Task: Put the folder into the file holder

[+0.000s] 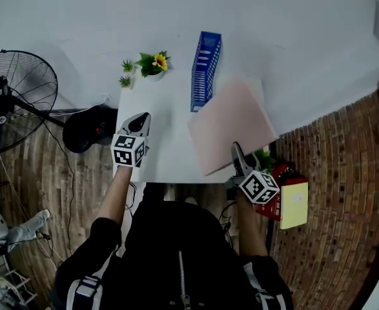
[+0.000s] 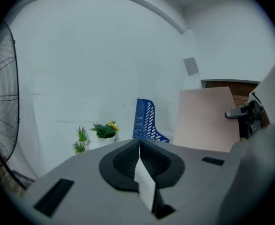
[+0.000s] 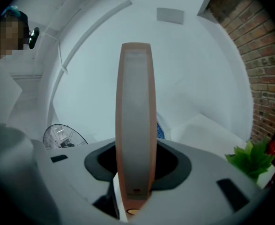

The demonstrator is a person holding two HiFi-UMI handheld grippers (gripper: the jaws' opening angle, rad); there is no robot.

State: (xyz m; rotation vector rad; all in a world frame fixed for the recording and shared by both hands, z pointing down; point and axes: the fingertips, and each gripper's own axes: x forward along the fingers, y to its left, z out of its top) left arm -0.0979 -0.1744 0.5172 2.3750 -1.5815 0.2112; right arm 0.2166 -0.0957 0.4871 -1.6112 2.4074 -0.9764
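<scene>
So the right gripper [image 1: 237,151] has its jaws clamped on the pink folder [image 1: 231,133], holding it upright above the counter [image 1: 166,157], just right of the blue holder [image 1: 205,70]. I'd guess that's to slide it in edge-first. The left gripper [image 1: 139,123] hovers with its jaws closed and empty, maybe to steady the holder.

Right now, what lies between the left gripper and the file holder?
Only bare table between left gripper and holder, seen in head view. The plant stands aside.
</scene>
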